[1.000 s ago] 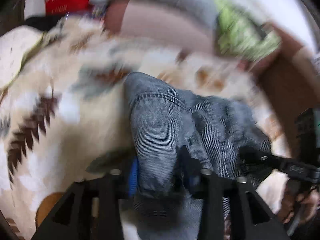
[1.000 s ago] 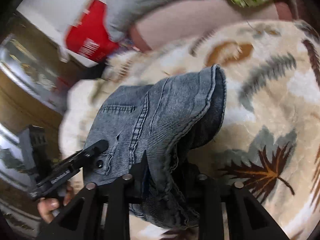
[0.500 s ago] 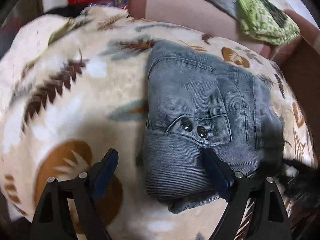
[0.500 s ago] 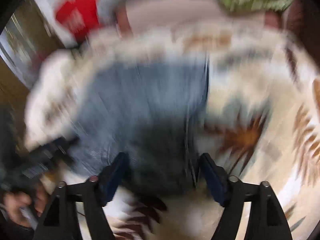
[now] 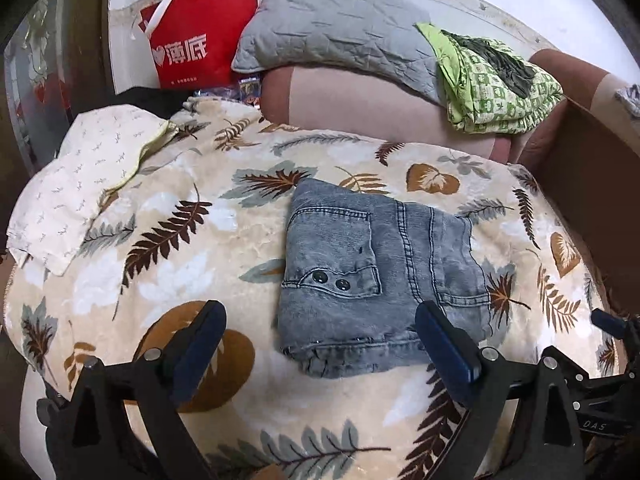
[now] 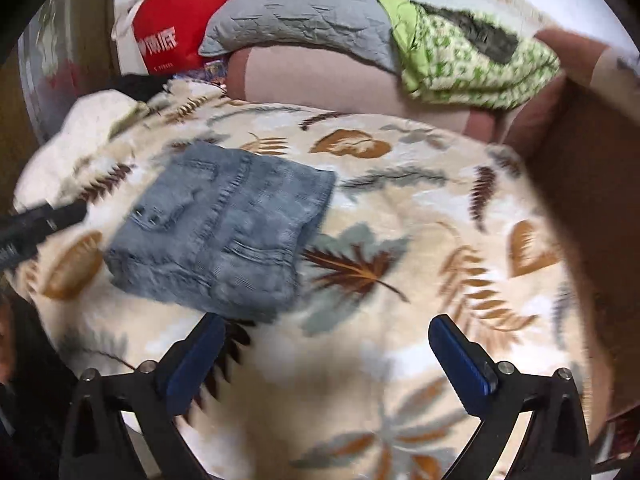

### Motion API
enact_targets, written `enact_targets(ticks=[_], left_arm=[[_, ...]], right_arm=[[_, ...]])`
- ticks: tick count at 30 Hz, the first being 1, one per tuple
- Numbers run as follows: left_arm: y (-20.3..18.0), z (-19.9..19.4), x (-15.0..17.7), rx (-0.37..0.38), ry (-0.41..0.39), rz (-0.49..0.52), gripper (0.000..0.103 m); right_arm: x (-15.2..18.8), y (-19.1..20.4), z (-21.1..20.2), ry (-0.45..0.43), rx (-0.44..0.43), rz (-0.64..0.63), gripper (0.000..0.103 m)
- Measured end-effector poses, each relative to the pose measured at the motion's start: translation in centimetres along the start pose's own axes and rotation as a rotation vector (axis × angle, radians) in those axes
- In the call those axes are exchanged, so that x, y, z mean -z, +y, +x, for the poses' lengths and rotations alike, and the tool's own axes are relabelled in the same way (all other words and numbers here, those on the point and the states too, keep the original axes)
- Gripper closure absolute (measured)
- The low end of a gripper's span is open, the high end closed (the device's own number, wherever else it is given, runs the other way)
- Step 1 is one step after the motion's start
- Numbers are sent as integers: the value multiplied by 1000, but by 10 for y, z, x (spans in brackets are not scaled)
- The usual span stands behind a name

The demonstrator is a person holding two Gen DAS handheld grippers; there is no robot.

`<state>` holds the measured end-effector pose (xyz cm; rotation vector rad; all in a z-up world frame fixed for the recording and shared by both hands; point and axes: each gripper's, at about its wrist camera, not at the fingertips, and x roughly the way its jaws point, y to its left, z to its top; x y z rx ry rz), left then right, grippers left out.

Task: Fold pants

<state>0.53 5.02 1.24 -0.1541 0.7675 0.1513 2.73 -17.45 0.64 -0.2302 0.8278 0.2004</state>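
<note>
On fleecy leaf-print blanket [image 5: 168, 288]: denim pants [image 5: 372, 280], folded square.

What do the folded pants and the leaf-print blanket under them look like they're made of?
Pants: likely washed grey-blue denim, judging by the fine ribbed weave, contrast stitching and metal studs. Blanket: probably plush fleece, with its soft, slightly shiny nap.

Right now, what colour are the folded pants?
Faded grey-blue denim pants, clearest in the left wrist view.
</note>
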Motion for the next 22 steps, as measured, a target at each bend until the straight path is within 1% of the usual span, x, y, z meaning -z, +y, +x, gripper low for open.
enact_targets(ticks=[3,6,10,14,16,17,19,22], left_arm=[[-7,-10,4,-15,-26,32,7],[-13,-14,6,-15,-27,48,7],[-16,-15,6,-17,-21,57,7],[-17,-12,5,0,-5,59,7],[-18,-9,4,21,9,58,4],[-19,-9,4,34,9,63,0],[-21,-9,4,54,-5,72,0],[-25,-7,1,42,-3,82,0]], right_arm=[[5,-4,-9,-12,29,4,0],[7,-5,-13,-22,24,20,0],[5,-2,-11,-25,18,9,0],[6,5,-8,-14,15,-3,0],[5,7,-7,-12,12,-8,0],[4,8,-6,-11,9,-11,0],[2,10,-4,-11,9,-17,0],[-1,11,-2,-10,2,-16,0]])
